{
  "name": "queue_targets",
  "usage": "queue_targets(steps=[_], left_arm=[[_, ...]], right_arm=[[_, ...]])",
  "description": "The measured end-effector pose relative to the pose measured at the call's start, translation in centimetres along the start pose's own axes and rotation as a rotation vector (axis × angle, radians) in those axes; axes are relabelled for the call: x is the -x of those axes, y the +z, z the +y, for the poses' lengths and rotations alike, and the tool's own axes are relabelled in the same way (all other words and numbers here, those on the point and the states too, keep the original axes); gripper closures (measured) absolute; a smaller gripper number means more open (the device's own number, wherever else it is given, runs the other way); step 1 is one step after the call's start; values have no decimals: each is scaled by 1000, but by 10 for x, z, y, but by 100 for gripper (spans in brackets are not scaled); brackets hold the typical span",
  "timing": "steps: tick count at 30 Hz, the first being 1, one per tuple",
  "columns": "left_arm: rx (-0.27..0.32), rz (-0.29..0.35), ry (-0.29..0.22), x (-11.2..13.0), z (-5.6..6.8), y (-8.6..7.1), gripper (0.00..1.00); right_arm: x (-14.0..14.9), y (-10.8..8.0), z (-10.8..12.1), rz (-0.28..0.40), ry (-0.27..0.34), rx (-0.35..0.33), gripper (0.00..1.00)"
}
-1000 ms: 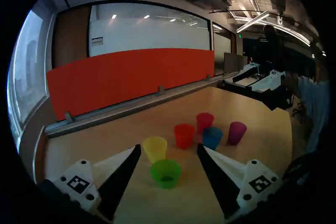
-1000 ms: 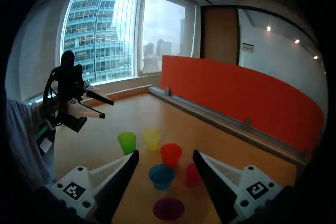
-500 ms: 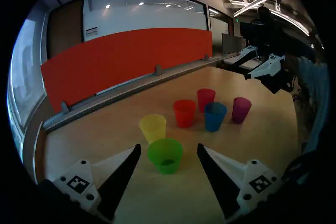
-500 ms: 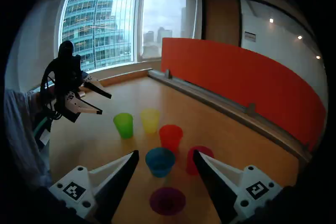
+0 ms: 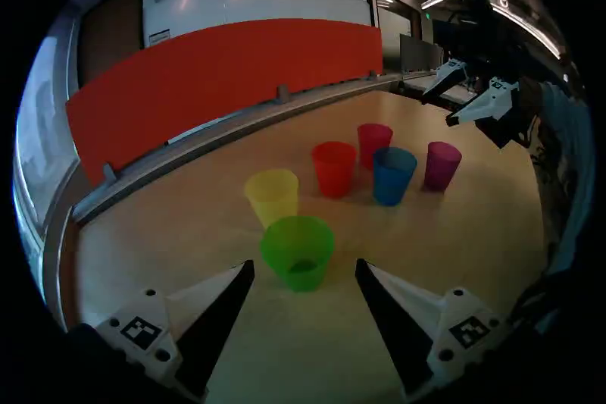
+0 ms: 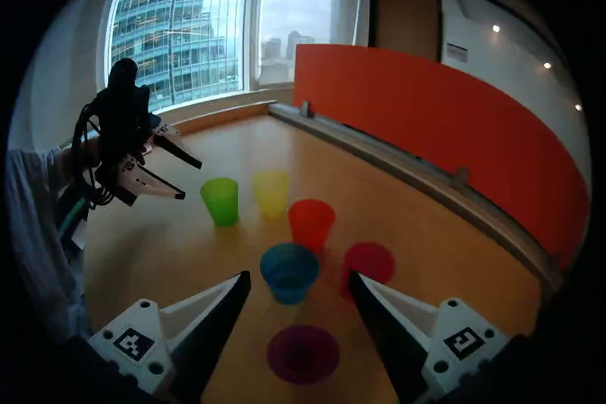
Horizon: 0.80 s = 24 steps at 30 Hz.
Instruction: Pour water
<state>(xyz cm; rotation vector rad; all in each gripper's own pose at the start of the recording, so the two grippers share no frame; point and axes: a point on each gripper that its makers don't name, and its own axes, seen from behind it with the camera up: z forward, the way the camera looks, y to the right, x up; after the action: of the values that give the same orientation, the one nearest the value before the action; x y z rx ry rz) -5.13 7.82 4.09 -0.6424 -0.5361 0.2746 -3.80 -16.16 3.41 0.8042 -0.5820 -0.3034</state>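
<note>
Left gripper view: left gripper [image 5: 303, 263] released at the bottom edge, tapered translucent green cup [image 5: 297, 241] at centre just ahead of its fingertips, contents unclear, smooth wooden desk [image 5: 174, 230], right gripper view: right gripper [image 6: 298, 275] spread apart, purple cup [image 6: 303, 353] bottom centre, blue cup [image 6: 288, 271] just above it.

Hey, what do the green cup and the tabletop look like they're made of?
The green tapered cup looks like thin translucent plastic, smooth: light glows through its wall. The tan tabletop looks like wood or wood-look laminate, satin finish, judging by its even tone and faint sheen.
</note>
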Motion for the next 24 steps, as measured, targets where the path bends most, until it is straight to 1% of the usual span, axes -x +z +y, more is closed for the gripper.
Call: queue_targets(steps=[10, 14, 17, 24], left_arm=[[22, -70, -4, 14, -3, 16, 0], [32, -108, -9, 21, -3, 23, 0], [48, -134, -16, 26, 0, 28, 0], [77, -159, 6, 29, 6, 35, 0]], right_arm=[[16, 16, 0, -84, -18, -9, 0], [23, 23, 1, -126, -25, -11, 0], [29, 28, 1, -162, -30, -16, 0], [41, 40, -2, -245, -50, -35, 0]])
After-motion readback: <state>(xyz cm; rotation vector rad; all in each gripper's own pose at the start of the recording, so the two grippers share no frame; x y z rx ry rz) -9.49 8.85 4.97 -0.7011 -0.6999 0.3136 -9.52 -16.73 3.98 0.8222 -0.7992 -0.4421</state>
